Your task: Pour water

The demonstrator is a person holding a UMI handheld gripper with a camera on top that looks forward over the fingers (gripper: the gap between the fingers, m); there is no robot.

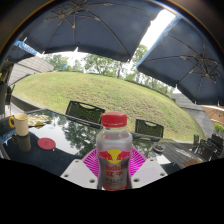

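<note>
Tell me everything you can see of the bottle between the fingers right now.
The bottle is clear plastic, upright, with a red cap screwed on and a red and yellow label round its body. It stands between the gripper fingers, pink pads flanking the label at both sides; whether they press on it cannot be told. Its base is hidden, so its support is unclear. Behind it lies a dark glass table. The liquid level is not readable.
</note>
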